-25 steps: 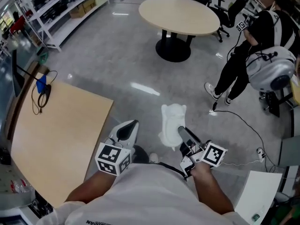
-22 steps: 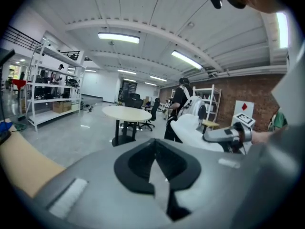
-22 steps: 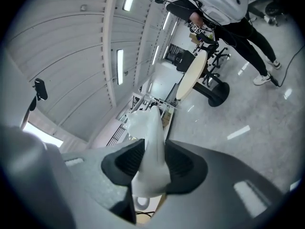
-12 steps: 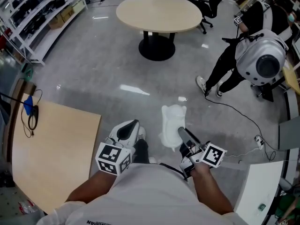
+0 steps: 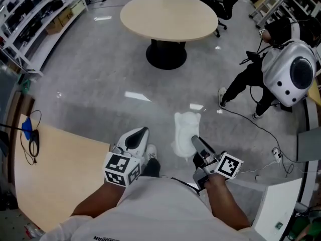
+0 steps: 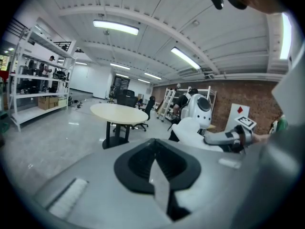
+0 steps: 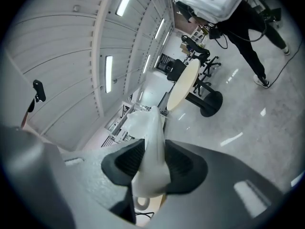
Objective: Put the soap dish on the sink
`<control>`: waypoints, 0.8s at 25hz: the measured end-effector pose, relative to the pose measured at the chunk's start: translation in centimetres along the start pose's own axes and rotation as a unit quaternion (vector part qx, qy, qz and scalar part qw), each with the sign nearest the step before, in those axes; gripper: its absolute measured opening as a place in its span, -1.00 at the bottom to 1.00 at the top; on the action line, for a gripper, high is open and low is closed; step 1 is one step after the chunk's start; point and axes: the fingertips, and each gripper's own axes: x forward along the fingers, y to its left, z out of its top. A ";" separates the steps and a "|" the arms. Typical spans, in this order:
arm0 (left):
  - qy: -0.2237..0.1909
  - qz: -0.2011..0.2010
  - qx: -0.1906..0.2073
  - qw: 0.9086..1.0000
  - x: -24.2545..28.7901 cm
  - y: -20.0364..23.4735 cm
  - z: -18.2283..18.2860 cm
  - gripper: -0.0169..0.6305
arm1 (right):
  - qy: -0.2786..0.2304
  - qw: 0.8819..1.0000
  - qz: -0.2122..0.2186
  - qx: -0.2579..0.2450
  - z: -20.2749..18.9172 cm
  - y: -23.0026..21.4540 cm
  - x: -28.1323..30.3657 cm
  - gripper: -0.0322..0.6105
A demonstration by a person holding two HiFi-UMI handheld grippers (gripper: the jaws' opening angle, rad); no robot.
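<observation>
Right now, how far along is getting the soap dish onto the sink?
Done: the soap dish is picked up, clamped in the right gripper. In hand: it is held over open floor, the left gripper shut and empty. Left: no sink is in view, so setting it down remains.

Both forearms (image 5: 95,205) reach forward side by side, the left grey claw (image 5: 141,133) pinched together and empty, the right grey claw (image 5: 192,139) clamping a white soap dish (image 5: 184,128).
</observation>
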 end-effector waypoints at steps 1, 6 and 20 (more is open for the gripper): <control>-0.001 -0.002 0.000 1.000 0.6 0.5 0.5 -0.92 | -0.001 1.000 0.000 0.000 0.5 0.1 0.7 -0.48; -0.004 -0.010 0.001 1.000 2.7 4.1 2.3 -0.92 | -0.010 1.000 0.002 -0.009 2.1 0.9 4.8 -0.49; -0.020 -0.035 0.003 0.999 6.6 11.9 6.3 -0.92 | -0.038 0.999 -0.005 -0.029 4.9 2.8 12.7 -0.49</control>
